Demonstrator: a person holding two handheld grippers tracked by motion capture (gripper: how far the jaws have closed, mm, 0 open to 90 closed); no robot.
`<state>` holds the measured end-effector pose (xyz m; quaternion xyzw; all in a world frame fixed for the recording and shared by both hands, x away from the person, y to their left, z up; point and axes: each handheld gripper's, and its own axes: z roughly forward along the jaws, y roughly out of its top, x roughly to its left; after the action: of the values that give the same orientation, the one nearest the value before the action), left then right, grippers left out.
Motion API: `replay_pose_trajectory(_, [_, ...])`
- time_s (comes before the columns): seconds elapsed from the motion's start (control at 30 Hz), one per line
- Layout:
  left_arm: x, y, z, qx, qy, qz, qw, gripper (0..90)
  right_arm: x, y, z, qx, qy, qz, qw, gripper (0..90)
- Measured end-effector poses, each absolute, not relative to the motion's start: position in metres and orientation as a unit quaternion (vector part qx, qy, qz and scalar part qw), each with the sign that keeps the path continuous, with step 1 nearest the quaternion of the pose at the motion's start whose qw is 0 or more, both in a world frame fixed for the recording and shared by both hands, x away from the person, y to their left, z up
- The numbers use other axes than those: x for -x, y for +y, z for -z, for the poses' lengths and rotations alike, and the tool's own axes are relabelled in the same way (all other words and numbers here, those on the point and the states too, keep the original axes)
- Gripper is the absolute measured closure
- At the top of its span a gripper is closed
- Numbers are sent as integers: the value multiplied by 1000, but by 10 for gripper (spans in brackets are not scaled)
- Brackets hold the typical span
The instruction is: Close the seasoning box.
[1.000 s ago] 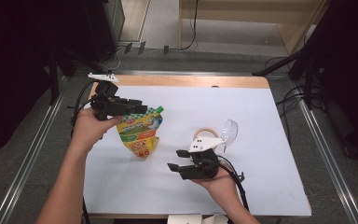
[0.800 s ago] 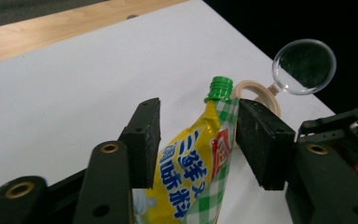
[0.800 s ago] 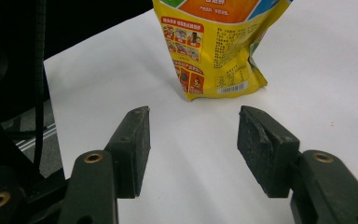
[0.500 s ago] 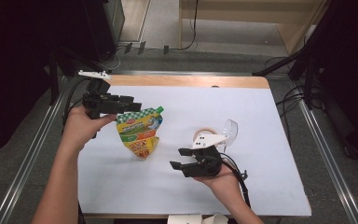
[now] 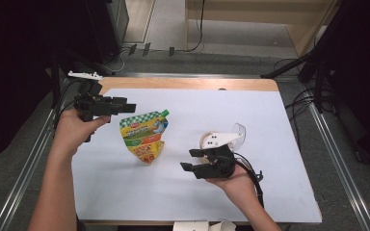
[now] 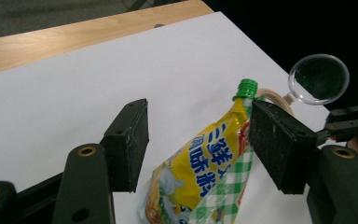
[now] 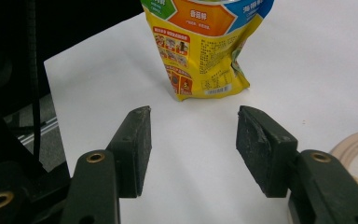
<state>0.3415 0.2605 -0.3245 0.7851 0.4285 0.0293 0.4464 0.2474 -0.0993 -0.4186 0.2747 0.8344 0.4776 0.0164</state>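
Observation:
A yellow and green spouted pouch (image 5: pixel 143 137) (image 6: pixel 200 163) (image 7: pixel 205 51) with a green cap is on the white sheet, left of centre. My left gripper (image 5: pixel 129 107) (image 6: pixel 198 112) hovers just left of the pouch's top. Its jaws have just been opening, and the pads stand apart on either side of the pouch without pressing it. My right gripper (image 5: pixel 189 160) (image 7: pixel 193 112) is open to the right of the pouch and points at its base, with bare sheet between its pads.
A pale wooden ring (image 5: pixel 205 140) (image 6: pixel 272 95) (image 7: pixel 354 140) and a clear round lens (image 5: pixel 239 130) (image 6: pixel 319 78) lie by the right hand. The white sheet (image 5: pixel 270 115) covers the table, with a wooden strip (image 5: pixel 188 84) at the far edge and metal rails (image 5: pixel 26 163) along the sides.
The left gripper let go of the pouch's top, opened its jaws and drew back to the left. The pouch and the right hand have stayed put.

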Motion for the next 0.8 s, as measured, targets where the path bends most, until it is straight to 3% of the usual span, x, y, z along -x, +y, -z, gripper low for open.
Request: replay_pose_trajectory(0.8, [-354,281,349,-775,460,-21,434,370,-257,-146,374,-293,821,-489,38,490])
